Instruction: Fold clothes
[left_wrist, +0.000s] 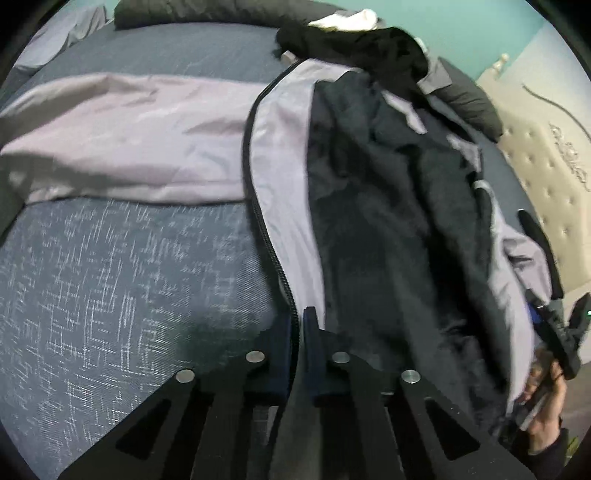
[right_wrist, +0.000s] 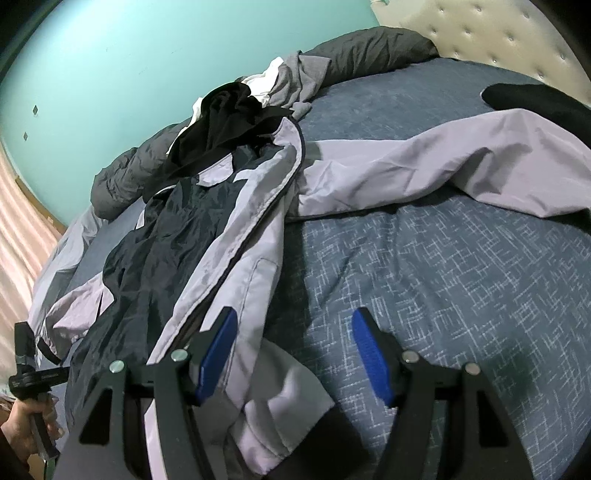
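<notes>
A light grey jacket (left_wrist: 288, 147) with a dark lining (left_wrist: 369, 229) lies open on the bed, one sleeve (left_wrist: 129, 140) stretched out to the left. My left gripper (left_wrist: 301, 325) is shut on the jacket's black zipper edge (left_wrist: 258, 206) near the hem. In the right wrist view the same jacket (right_wrist: 251, 236) runs from lower centre to upper left, and its sleeve (right_wrist: 424, 162) reaches right. My right gripper (right_wrist: 295, 321) stands open just above the jacket's lower corner (right_wrist: 288, 398), with its blue pads (right_wrist: 218, 354) clear of the cloth.
The bed has a blue patterned cover (right_wrist: 461, 277). A pile of black, white and grey clothes (right_wrist: 236, 110) lies beyond the jacket's collar. A dark duvet (right_wrist: 369, 48) lies along the teal wall (right_wrist: 110, 74), and a tufted headboard (right_wrist: 480, 29) is at the back right.
</notes>
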